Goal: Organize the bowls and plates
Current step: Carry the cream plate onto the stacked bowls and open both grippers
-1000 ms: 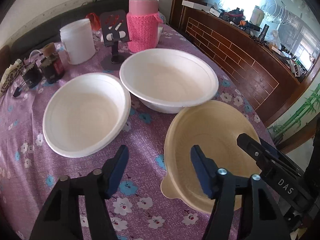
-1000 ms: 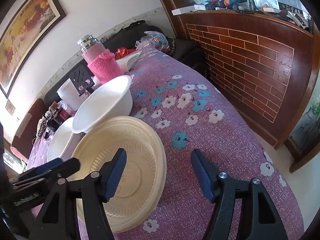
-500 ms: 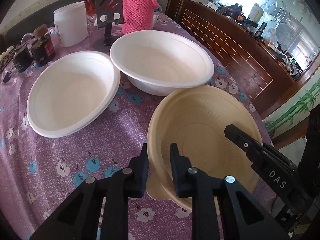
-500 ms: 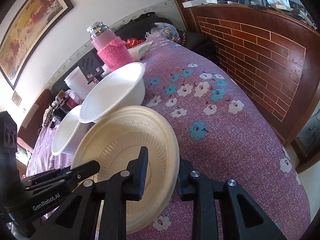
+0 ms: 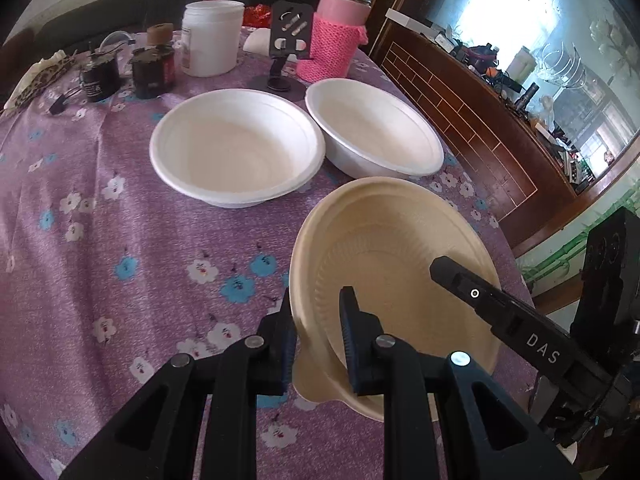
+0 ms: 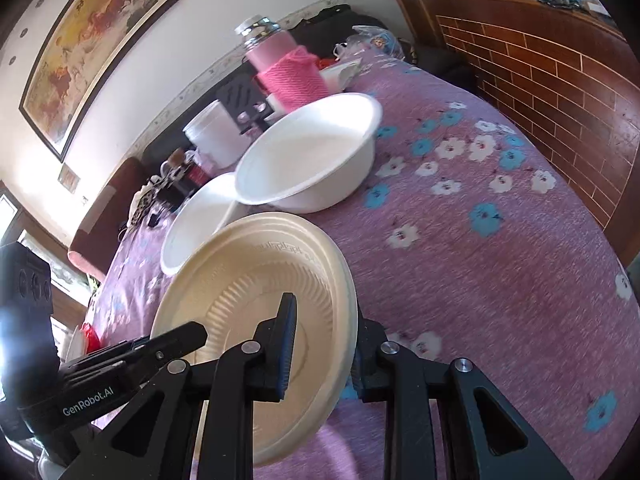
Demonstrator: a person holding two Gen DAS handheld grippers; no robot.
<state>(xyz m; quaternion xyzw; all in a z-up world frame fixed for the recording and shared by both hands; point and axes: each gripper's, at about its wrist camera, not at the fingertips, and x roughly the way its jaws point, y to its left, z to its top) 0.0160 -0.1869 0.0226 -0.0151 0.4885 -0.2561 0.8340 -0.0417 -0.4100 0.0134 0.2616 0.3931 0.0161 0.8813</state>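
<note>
A beige plate [image 5: 396,264] is lifted and tilted above the purple flowered tablecloth [image 5: 120,248]. My left gripper [image 5: 318,332] is shut on its near left rim. My right gripper [image 6: 322,340] is shut on its right rim; the plate also shows in the right wrist view [image 6: 256,280]. Two white bowls stand behind it: one nearer the middle [image 5: 236,148], one to the right [image 5: 372,132]. In the right wrist view they are the far bowl [image 6: 312,156] and the partly hidden one [image 6: 200,224].
At the table's back stand a pink knit-covered flask [image 5: 336,36], a white tub [image 5: 212,36], a black phone stand [image 5: 288,40] and small dark jars [image 5: 154,64]. A brick-patterned wooden counter [image 5: 480,112] runs along the right. The table edge drops off at right.
Both grippers went from open beside the plate to shut on its opposite rims. The plate has risen off the cloth and tilted.
</note>
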